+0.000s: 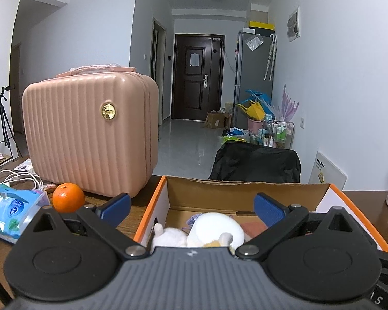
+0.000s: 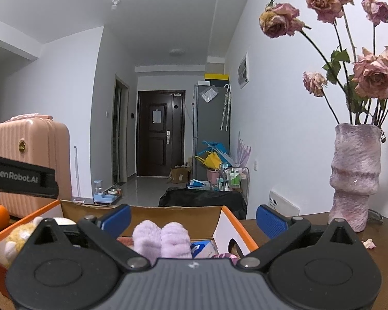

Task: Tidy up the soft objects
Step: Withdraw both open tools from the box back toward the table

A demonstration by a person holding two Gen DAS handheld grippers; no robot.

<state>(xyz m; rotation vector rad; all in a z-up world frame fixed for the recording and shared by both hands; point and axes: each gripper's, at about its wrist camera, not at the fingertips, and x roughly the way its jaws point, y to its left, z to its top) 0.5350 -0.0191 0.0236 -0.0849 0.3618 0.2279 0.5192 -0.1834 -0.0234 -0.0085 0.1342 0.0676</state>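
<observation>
Inside the orange-edged cardboard box [image 1: 152,201] on the brown wooden table [image 2: 310,232] several soft items already lie: a white plush toy [image 1: 214,228] at the box's near left, a pair of fluffy lilac socks [image 2: 161,240] nearer its right wall, a yellow plush [image 2: 19,233] at its left side; the left gripper [image 1: 191,208] stands spread wide above the box, nothing between its blue pads; the right gripper [image 2: 192,218] is likewise fully spread and empty, the socks lying below it; judged from this, most sorting is done; whether soft items remain outside the box cannot be told; left of the box stand a ribbed pink suitcase [image 1: 90,134] and an orange [image 1: 68,197].
</observation>
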